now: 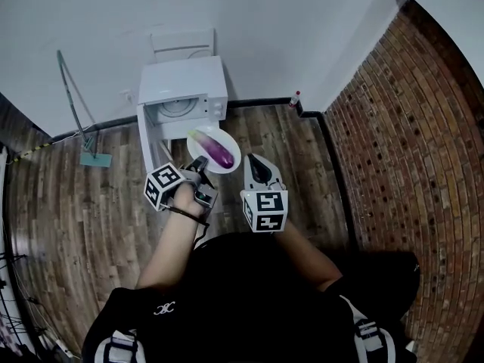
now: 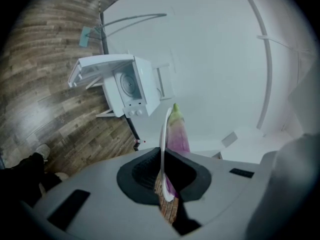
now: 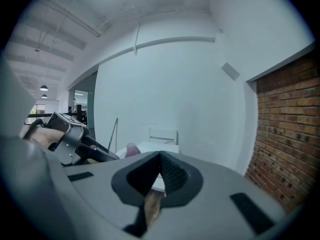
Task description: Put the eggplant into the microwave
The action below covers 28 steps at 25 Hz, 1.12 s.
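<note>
Glossy eggplant, smooth white plate, wood-plank floor, rough brick wall

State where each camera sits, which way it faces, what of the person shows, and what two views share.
Head view: on head, faces steeply down at microwave; arms, left gripper, right gripper show.
Left gripper view: on that gripper, looks along jaws gripping plate, eggplant, toward microwave.
Right gripper view: on that gripper, faces wall; left hand shows.
Shared: microwave, first two.

eggplant on plate before the open microwave, microwave against back wall, brick wall right, mop left
</note>
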### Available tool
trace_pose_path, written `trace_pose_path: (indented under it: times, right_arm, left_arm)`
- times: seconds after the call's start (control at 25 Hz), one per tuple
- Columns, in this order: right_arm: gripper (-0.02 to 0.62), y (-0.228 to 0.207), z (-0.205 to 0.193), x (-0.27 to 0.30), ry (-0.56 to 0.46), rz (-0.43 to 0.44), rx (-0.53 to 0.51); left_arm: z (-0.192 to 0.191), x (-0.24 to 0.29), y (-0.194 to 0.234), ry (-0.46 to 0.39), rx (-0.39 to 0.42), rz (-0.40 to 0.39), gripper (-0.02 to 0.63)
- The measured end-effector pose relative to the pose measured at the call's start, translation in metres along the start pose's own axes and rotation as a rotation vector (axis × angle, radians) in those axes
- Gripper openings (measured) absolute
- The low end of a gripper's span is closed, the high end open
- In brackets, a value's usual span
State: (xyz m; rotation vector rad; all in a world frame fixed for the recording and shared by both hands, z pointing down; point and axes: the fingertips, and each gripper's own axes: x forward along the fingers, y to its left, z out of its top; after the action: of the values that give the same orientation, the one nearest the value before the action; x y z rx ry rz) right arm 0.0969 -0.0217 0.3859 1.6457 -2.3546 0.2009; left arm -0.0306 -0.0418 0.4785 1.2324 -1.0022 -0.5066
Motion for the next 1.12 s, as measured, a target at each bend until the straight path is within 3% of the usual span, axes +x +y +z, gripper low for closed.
trace_pose_path:
  times: [0.44, 0.92, 1.12]
  right_arm:
    - [0.005, 0.016, 0.005, 0.065, 0.006, 0.135, -0.022]
    - [0.006, 0.012, 0.027, 0.196, -0.013, 0.429, -0.061]
    - [0.005, -0.006, 0.038, 0.259, 0.028, 0.540, -0.086]
  left_arm:
    - [0.048, 0.016, 0.017, -0.109, -0.046, 0.033, 0.015]
    - [0.130, 0.072, 0.015, -0.381, -0.131, 0.063, 0.015]
    - [0.155, 0.096, 0.014, -0.502, -0.199, 0.086, 0.015]
